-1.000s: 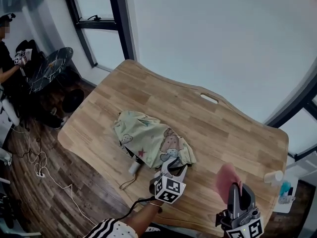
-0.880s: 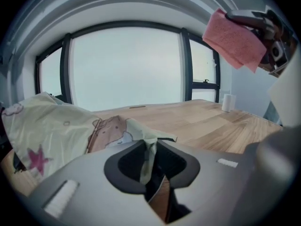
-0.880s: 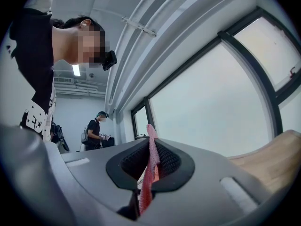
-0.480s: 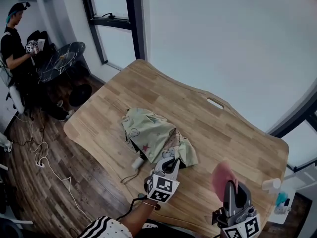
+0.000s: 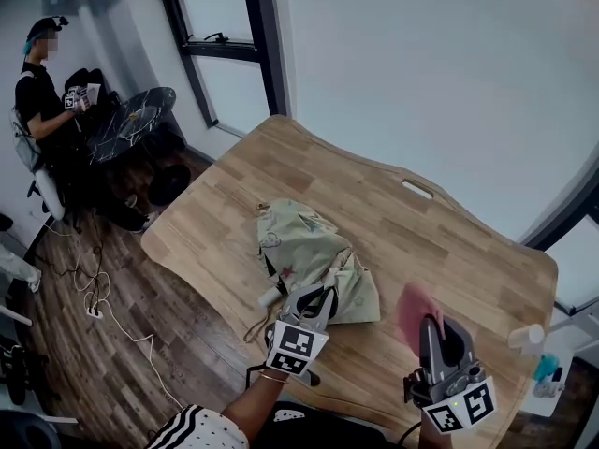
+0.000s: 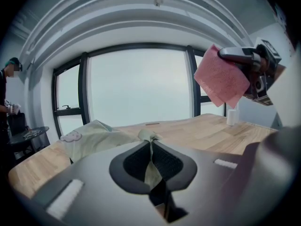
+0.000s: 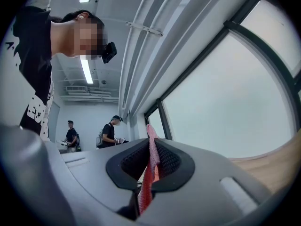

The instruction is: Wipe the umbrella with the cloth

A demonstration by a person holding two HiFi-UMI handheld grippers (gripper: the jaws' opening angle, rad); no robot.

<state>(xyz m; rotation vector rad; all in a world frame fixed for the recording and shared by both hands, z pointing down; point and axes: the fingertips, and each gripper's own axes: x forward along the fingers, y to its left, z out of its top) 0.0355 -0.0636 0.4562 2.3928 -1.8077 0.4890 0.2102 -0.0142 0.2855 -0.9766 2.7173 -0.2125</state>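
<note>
Wooden table [image 5: 421, 223], white bottle [image 5: 522, 337], person [image 5: 42, 110] far left.

The left gripper [image 6: 150, 145] has just been closing its jaws, which now pinch a fold of the pale green umbrella [image 6: 91, 134]. The rest of its canopy lies crumpled on the wooden table [image 6: 197, 128] toward ten o'clock. At two o'clock the right gripper [image 6: 225, 54] holds a pink cloth [image 6: 220, 81] hanging in the air. A white bottle [image 6: 231, 117] stands on the table at three o'clock, and a person [image 6: 6, 91] is at nine o'clock by the window.
</note>
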